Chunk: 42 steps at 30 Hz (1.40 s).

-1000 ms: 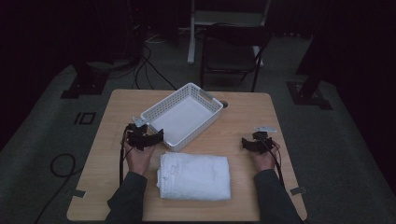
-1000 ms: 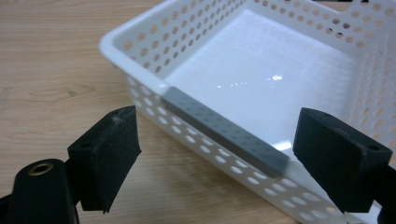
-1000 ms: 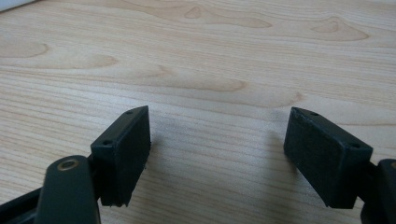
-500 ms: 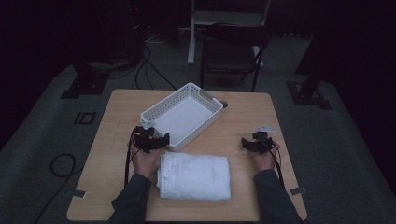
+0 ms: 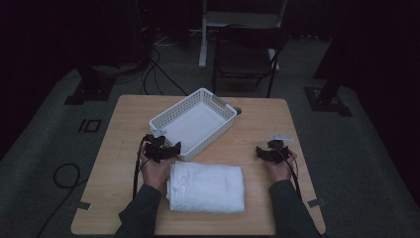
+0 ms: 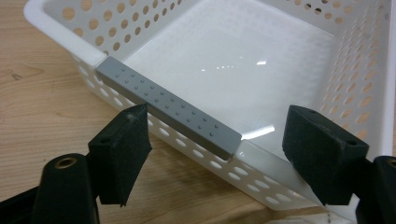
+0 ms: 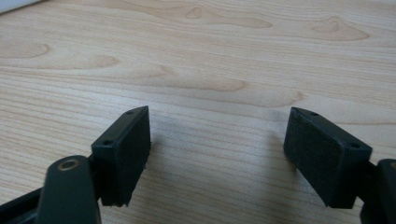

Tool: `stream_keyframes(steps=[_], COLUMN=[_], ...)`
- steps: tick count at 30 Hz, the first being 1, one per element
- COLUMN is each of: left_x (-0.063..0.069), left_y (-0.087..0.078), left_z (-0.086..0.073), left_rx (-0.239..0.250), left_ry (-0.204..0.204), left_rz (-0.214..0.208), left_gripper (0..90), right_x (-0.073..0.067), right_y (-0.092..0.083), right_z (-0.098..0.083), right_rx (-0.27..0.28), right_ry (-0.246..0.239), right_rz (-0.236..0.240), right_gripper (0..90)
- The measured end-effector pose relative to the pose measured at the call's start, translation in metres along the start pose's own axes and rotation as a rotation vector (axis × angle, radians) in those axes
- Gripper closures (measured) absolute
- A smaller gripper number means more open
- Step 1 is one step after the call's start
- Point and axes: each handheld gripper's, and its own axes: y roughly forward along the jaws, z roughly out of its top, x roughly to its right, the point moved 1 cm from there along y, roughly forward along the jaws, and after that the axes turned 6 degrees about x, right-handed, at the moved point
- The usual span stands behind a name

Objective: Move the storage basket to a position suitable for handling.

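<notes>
White basket [image 5: 194, 124] lies diagonally — left gripper [image 6: 219, 140] closing, spread astride its rim; right gripper [image 7: 217, 149] spread.

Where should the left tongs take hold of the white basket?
Best bet is the grey handle strip on the near end rim of the basket, coming from the person's side. The left tongs already straddle that rim, open, one pad outside the wall and one over the inside; the strip looks dimpled for grip.
</notes>
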Motion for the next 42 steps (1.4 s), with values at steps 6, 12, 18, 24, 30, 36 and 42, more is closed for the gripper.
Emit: stream_keyframes(steps=[6, 12, 18, 24, 30, 36, 42], left_x=[-0.002, -0.007, -0.012, -0.013, -0.013, -0.012, -0.013], left_y=[0.000, 0.001, 0.003, 0.003, 0.005, 0.005, 0.007], left_z=[0.002, 0.003, 0.003, 0.004, 0.005, 0.006, 0.007], left_rx=[-0.001, 0.001, 0.002, 0.005, 0.009, 0.011, 0.011], left_ry=[0.011, 0.029, 0.053, 0.066, 0.080, 0.092, 0.100], left_rz=[0.003, 0.033, 0.051, 0.046, 0.044, 0.050, 0.045], left_gripper=[28.4, 34.6, 39.7, 49.5, 53.5, 57.5, 63.9], right_x=[-0.001, 0.001, -0.002, -0.010, -0.025, -0.040, -0.056], right_y=[-0.001, -0.005, -0.018, -0.029, -0.043, -0.051, -0.044], right_z=[0.000, 0.001, 0.010, 0.024, 0.040, 0.053, 0.059], right_rx=[0.002, 0.020, 0.088, 0.137, 0.190, 0.227, 0.187], right_ry=[-0.001, 0.024, 0.051, 0.065, 0.045, 0.038, 0.011], right_rz=[-0.002, 0.011, 0.059, 0.117, 0.165, 0.208, 0.244], right_gripper=[28.5, 42.7, 50.8, 52.6, 52.8, 51.6, 51.1])
